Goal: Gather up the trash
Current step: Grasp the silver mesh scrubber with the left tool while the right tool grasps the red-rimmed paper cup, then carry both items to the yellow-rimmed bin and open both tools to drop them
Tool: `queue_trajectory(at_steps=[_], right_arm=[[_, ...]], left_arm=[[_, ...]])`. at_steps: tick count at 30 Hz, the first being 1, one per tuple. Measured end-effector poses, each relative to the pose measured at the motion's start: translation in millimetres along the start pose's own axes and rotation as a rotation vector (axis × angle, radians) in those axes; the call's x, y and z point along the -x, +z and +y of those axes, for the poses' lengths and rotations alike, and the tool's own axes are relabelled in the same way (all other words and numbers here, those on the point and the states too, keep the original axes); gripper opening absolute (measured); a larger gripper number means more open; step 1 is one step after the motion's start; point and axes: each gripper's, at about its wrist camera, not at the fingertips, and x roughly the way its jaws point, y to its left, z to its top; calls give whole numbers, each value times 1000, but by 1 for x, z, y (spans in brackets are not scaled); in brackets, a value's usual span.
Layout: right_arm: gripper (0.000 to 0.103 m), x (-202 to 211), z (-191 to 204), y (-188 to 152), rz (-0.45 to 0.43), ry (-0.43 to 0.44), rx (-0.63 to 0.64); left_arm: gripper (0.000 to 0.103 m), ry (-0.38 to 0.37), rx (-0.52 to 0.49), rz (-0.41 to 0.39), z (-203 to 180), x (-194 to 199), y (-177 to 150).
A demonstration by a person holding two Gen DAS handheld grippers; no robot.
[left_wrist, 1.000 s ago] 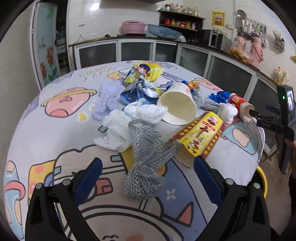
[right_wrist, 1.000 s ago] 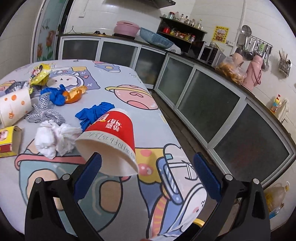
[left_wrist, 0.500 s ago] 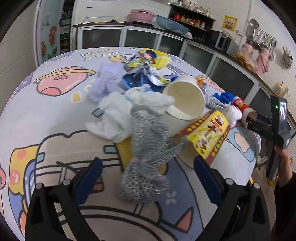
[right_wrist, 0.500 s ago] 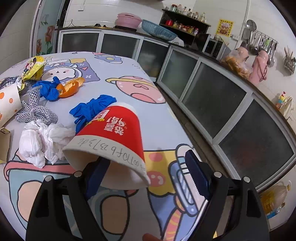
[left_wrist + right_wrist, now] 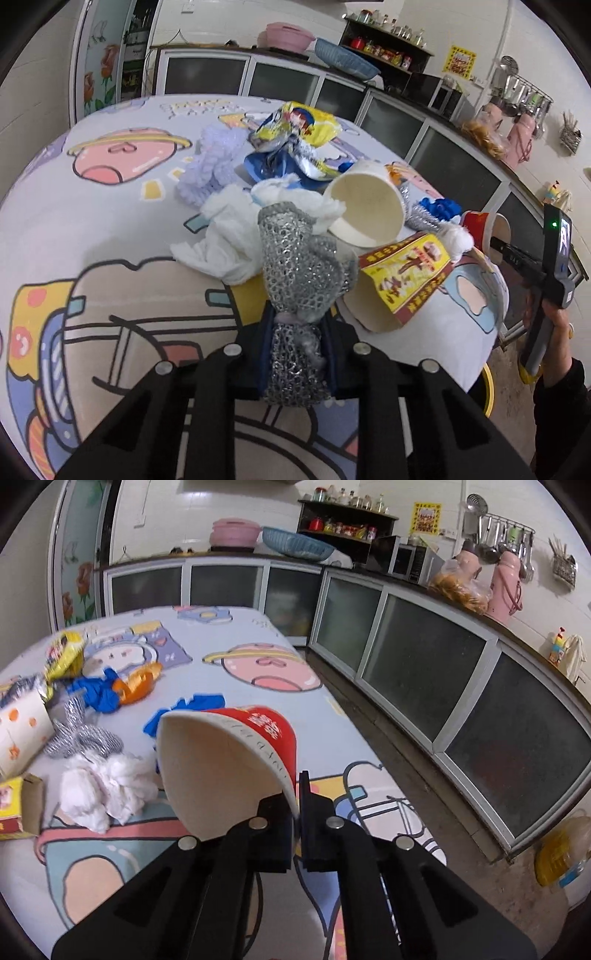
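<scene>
Item one: left gripper (image 5: 297, 360), jaws just drawn in and now clamped on the lower end of a silver mesh scourer (image 5: 301, 273), whose upper part stands up in front of the fingers against a heap of white tissue (image 5: 236, 236). Item two: right gripper (image 5: 295, 812), jaws just drawn in and now pinched tight on the rim wall of a red paper cup (image 5: 236, 753), which tips mouth-toward the camera, its base pointing away over the table (image 5: 110, 867). Progress, as judged: both pieces are gripped but neither is carried off; no bin shows clearly in either view, so nothing can be counted as collected. Remaining on the cartoon-print cloth: a white paper cup (image 5: 364, 208) lying on its side, a yellow and red carton (image 5: 402, 280) just beside it, a yellow snack wrapper (image 5: 299, 123), a pale lilac puff (image 5: 214, 166), blue rags (image 5: 99, 692), an orange wrapper (image 5: 138, 681), a second silver mesh piece (image 5: 79, 734) and a tissue wad (image 5: 107, 790). Edges and room: the red cup sits near the table's right edge, with bare floor and a run of glass-fronted cabinets (image 5: 424, 672) beyond, well apart; that side looks open for a lift and swing. The scourer rises out of the crowded middle, touching tissue and close to the carton, so a straight upward pull seems least likely to drag neighbours. The near table area under both grippers is free of litter.
</scene>
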Motion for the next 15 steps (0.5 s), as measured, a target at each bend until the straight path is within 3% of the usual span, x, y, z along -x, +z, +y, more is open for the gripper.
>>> queue_trajectory(at_steps=[15], right_arm=[[2, 63, -23, -1, -87, 57, -42]], left_arm=[[21, -16, -3, -105, 8, 59, -3]])
